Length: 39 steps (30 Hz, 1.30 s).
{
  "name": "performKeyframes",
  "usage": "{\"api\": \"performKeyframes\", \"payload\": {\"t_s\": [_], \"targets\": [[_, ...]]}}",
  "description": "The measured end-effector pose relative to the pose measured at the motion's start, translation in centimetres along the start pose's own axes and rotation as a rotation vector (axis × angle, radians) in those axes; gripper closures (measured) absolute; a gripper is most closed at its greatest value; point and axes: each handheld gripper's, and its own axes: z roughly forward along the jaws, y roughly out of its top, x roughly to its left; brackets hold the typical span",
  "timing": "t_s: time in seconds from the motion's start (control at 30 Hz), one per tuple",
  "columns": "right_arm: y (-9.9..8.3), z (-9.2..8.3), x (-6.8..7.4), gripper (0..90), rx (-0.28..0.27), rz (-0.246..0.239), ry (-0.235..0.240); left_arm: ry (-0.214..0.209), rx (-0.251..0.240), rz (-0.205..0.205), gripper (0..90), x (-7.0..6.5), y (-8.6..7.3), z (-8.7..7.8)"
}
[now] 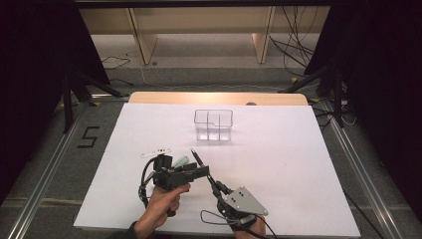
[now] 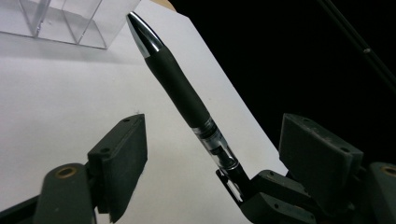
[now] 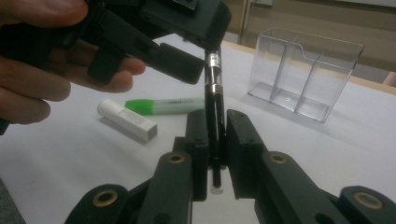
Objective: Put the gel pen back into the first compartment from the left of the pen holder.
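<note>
The right gripper (image 3: 216, 154) has its jaws clamped on the lower end of a black pen (image 2: 180, 88), and the pen stands up and away from it, chrome tip pointing toward the upper left of the left gripper view. In the high view the pen (image 1: 199, 164) sits low and left of centre, slanting between the two tools above the white desk (image 1: 278, 164). The left gripper (image 2: 210, 154) has its jaws standing apart on either side of the pen's barrel, pads clear of it, so nothing is squeezed on that side.

How far along? The pen is off the desk and in hand, so the pick-up looks done. The clear organizer (image 1: 213, 124) in the upper middle of the high view appears empty, so if the pen is headed there, that drop is still to come. A green highlighter (image 3: 163, 105) and a white eraser (image 3: 126, 120) lie on the desk at mid-left of the right gripper view, just beside each other, untouched. A small white strip (image 1: 156, 151) lies near the left tool in the high view; what it is cannot be made out.

Hard to read: the pen's bottom end is blurred between the right jaws, and the left hand (image 3: 42, 79) covers much of its own tool's body. The right hand is cut off by the bottom edge of the high view.
</note>
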Motion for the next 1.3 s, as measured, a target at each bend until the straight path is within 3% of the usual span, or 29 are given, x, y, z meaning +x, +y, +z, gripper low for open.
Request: {"api": "performKeyframes", "payload": {"t_s": [0.13, 0.37, 1.03, 1.3], "targets": [[0.0, -0.1, 0.1, 80.5, -0.009, 0.001, -0.001, -0.037, -0.004, -0.042, 30.4, 0.1, -0.1, 0.3], [0.0, -0.2, 0.2, 80.5, -0.024, -0.008, 0.002, -0.064, -0.002, -0.071, 38.2, 0.2, -0.2, 0.6], [-0.3, -0.2, 0.3, 80.4, -0.037, -0.013, 0.014, -0.092, -0.021, -0.096, 60.8, 0.7, -0.3, 0.5], [-0.5, -0.3, 0.1, 80.4, -0.042, -0.009, 0.018, -0.121, -0.026, -0.132, 72.4, 1.2, -0.3, 0.4]]}}
